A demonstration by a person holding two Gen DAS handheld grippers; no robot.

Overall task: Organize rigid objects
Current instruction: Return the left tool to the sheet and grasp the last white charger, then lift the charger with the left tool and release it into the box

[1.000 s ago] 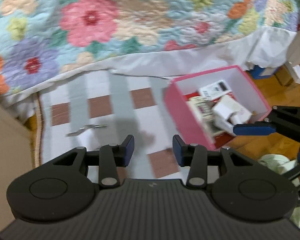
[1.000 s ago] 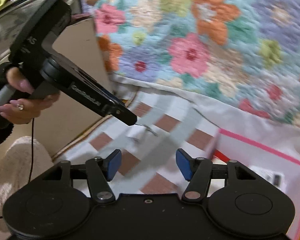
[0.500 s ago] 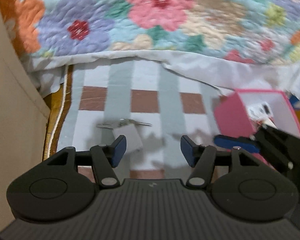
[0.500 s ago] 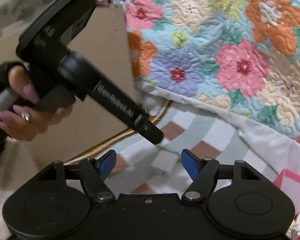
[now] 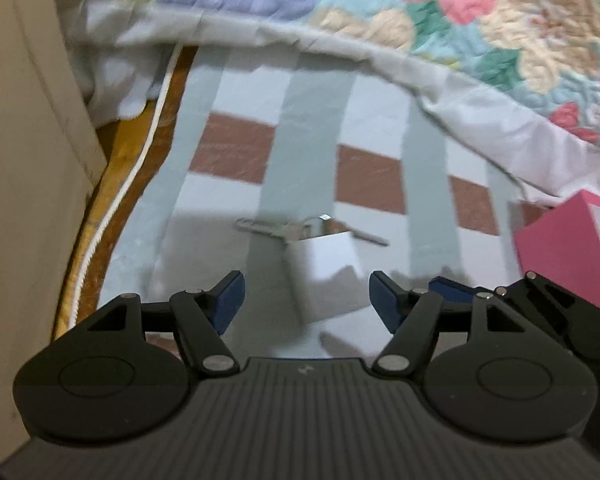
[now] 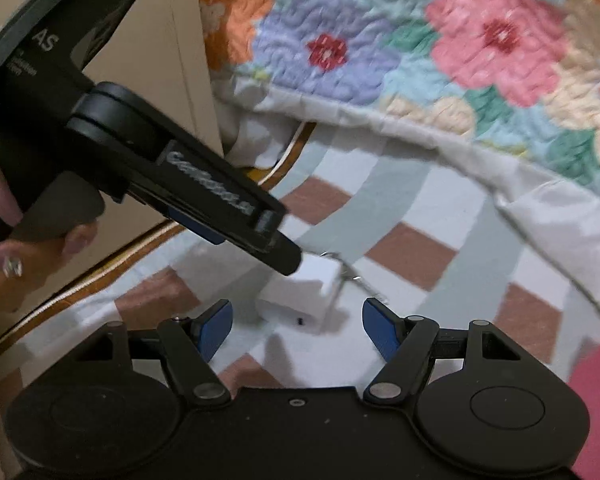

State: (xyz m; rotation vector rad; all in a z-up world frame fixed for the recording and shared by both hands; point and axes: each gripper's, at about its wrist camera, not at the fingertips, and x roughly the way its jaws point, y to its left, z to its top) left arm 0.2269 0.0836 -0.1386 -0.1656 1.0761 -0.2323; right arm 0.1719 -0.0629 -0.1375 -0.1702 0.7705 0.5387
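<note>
Keys (image 5: pixel 296 232) lay on the checked rug (image 5: pixel 372 176) behind a white box (image 5: pixel 324 264), ahead of the left gripper (image 5: pixel 305 295), its empty jaws opening. From the right wrist, the right gripper (image 6: pixel 296 322) stood spread, empty, the box (image 6: pixel 300 292) just ahead.

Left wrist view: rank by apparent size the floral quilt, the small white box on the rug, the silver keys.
1. Floral patchwork quilt, fills the top of the frame.
2. Small white box on the checked rug.
3. Silver keys, thin, just beyond the box; blurred, but clearly smallest.
</note>
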